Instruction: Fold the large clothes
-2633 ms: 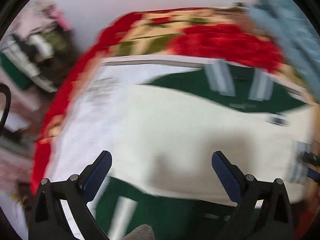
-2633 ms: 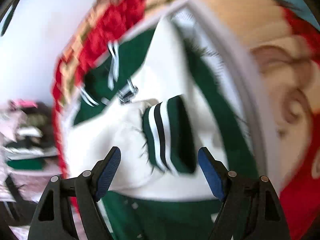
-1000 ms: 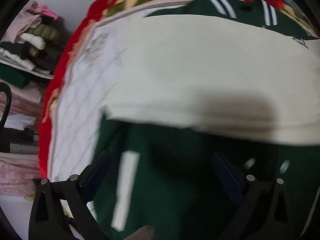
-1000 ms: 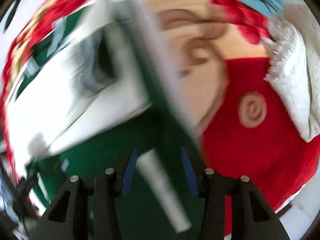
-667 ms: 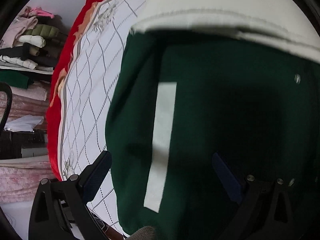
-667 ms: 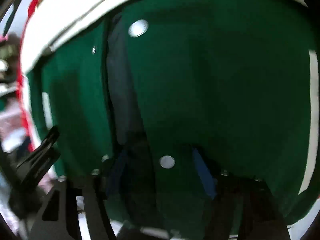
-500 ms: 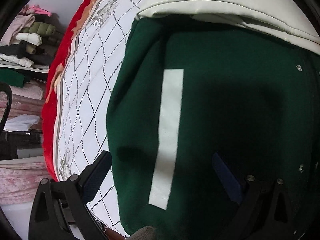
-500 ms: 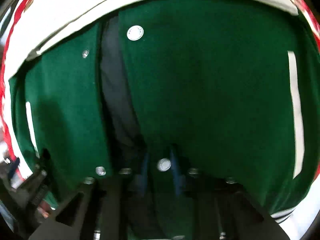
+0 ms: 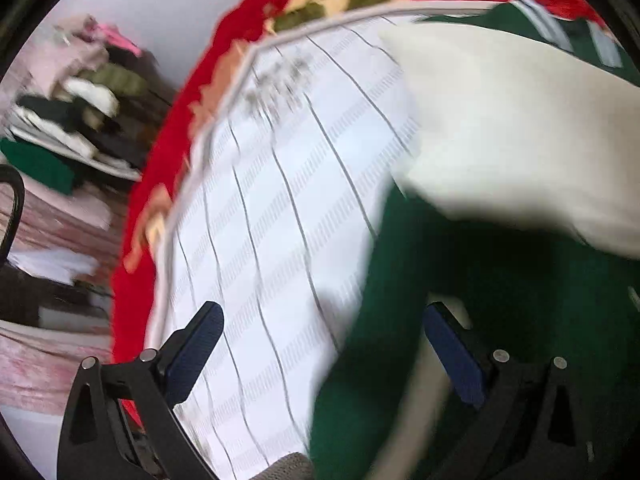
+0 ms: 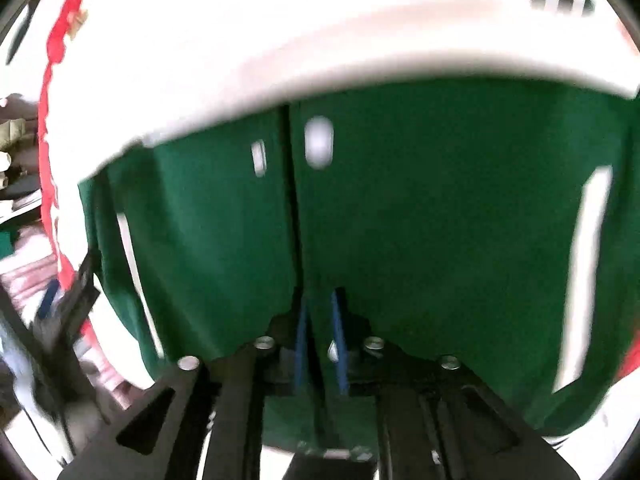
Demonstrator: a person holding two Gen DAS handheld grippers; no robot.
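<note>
Green-and-cream varsity jacket with snap buttons (image 9: 520,280) lies on a white quilted bedspread with thin grid lines (image 9: 280,200), itself spread over a red floral plush blanket (image 9: 240,60). At far left of the left wrist view, a blurred stack of folded clothes on shelves (image 9: 72,120) sits against the wall. Half a second ago this view was nearly filled by the green front panel and its white pocket stripe; now bare bedspread takes the middle and the jacket has slid to the right side. The left gripper (image 9: 320,344) stands wide open, holding nothing: one blue pad over the bedspread, the other over green cloth. In the right wrist view, the cream sleeve (image 10: 320,32) crosses the top and the green front with its placket and snaps fills the rest. The right gripper (image 10: 320,340) is nearly closed, its jaws easing apart slightly, with the jacket's green hem edge pinched between the blue pads, as half a second ago
</note>
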